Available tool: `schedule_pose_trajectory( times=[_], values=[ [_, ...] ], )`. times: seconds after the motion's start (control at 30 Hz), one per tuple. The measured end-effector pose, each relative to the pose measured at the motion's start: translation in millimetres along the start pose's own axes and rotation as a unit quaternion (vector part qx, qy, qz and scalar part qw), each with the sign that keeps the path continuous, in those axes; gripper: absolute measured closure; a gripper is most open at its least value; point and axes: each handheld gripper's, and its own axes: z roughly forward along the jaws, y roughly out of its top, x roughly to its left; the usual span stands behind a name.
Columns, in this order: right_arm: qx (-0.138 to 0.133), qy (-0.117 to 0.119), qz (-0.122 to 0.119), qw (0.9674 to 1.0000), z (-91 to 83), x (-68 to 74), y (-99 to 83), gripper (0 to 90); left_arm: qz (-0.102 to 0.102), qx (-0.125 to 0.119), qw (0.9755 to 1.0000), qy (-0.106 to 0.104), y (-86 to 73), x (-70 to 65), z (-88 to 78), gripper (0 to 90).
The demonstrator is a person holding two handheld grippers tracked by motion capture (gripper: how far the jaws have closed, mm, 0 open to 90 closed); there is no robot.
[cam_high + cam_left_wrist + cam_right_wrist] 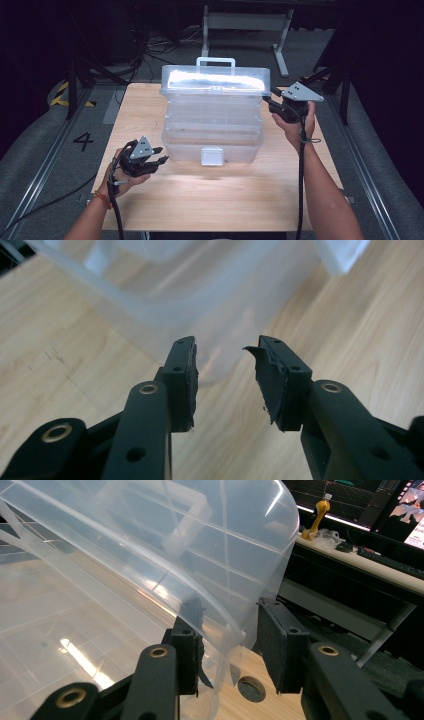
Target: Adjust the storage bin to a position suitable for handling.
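High view, clear plastic box (214, 117) mid-table (150, 200), your left gripper (159, 155) just off its near-left corner, fingers parted and empty, your right gripper (270, 97) at its right lid edge, fingers straddling the rim, contact unclear.

the high view looks forward and down from above the person's side, taking in the whole table (150, 200) and the floor behind. the left gripper view sits low and close, facing the box (210, 305) corner over the tabletop. the right gripper view is nearer still, facing the box (125, 580) edge with a desk (360, 562) behind. all three share the box (215, 115).
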Motion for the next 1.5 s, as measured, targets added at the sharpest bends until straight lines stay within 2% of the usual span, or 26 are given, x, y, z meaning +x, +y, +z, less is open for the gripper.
schedule_pose_trajectory(
  times=[0.1,0.23,0.33,0.47,0.5,0.57,0.77,0.8,0.9,1.1,1.13,1.17,1.2,1.23,1.3,1.37,1.4,1.5],
  values=[
    [0.003,-0.006,-0.005,1.0000,1.9,-0.8,1.9,65.5,0.001,0.019,0.9998,-0.002,-13.1,-1.9,1.1,59.6],
    [0.003,-0.009,0.002,0.9999,4.1,-1.8,3.8,66.5,-0.007,0.042,0.9991,-0.004,-28.7,0.3,1.9,58.4],
    [0.008,-0.017,-0.002,0.9998,5.6,-1.3,6.1,67.5,-0.013,0.059,0.9982,-0.002,-39.9,3.0,2.3,57.8],
    [0.009,-0.024,-0.005,0.9997,6.7,-1.2,6.6,69.5,-0.023,0.067,0.9975,0.001,-50.3,6.9,2.1,56.9],
    [0.007,-0.027,-0.003,0.9996,7.8,-1.7,6.4,70.9,-0.032,0.069,0.9971,0.000,-54.1,9.0,1.5,56.6],
    [0.006,-0.029,-0.002,0.9995,8.4,-1.6,6.3,71.6,-0.039,0.067,0.9970,0.001,-56.1,11.0,0.7,56.5],
    [0.000,-0.054,-0.006,0.9985,11.9,0.9,6.4,74.5,-0.039,0.078,0.9962,-0.006,-58.7,11.3,2.6,56.4],
    [-0.001,-0.056,-0.004,0.9984,12.3,1.0,6.2,74.9,-0.034,0.082,0.9961,-0.004,-58.5,11.5,2.8,56.3],
    [-0.006,-0.059,0.008,0.9982,13.5,0.7,5.5,75.8,-0.032,0.081,0.9962,-0.004,-58.9,11.0,4.2,56.2],
    [-0.014,-0.061,0.027,0.9977,15.2,-0.2,5.0,79.2,-0.047,0.071,0.9963,-0.012,-61.2,10.7,5.0,55.8],
    [-0.012,-0.067,0.026,0.9974,15.2,-0.3,5.3,82.4,-0.053,0.069,0.9961,-0.015,-62.1,11.0,5.1,55.6],
    [-0.008,-0.075,0.015,0.9971,16.2,0.2,5.6,82.6,-0.054,0.065,0.9963,-0.013,-62.9,11.9,5.0,55.0],
    [-0.008,-0.073,0.013,0.9972,16.7,-0.1,6.2,82.6,-0.059,0.062,0.9962,-0.016,-64.3,12.3,5.1,54.2],
    [-0.007,-0.073,0.015,0.9972,17.5,-0.6,7.2,82.8,-0.064,0.058,0.9962,-0.015,-65.7,12.0,4.7,54.2],
    [-0.007,-0.072,0.017,0.9972,19.2,-2.8,8.0,82.9,-0.058,0.056,0.9967,-0.013,-66.7,12.6,3.9,54.2],
    [-0.008,-0.072,0.021,0.9971,20.7,-4.4,8.5,83.2,-0.066,0.053,0.9963,-0.017,-67.9,12.2,3.8,54.1],
    [-0.008,-0.073,0.023,0.9970,21.6,-4.8,8.8,83.3,-0.061,0.051,0.9967,-0.015,-68.6,13.6,3.5,54.1],
    [-0.010,-0.076,0.028,0.9967,25.7,-6.9,11.3,83.9,-0.070,0.045,0.9963,-0.019,-70.5,14.4,3.7,53.6]
  ],
)
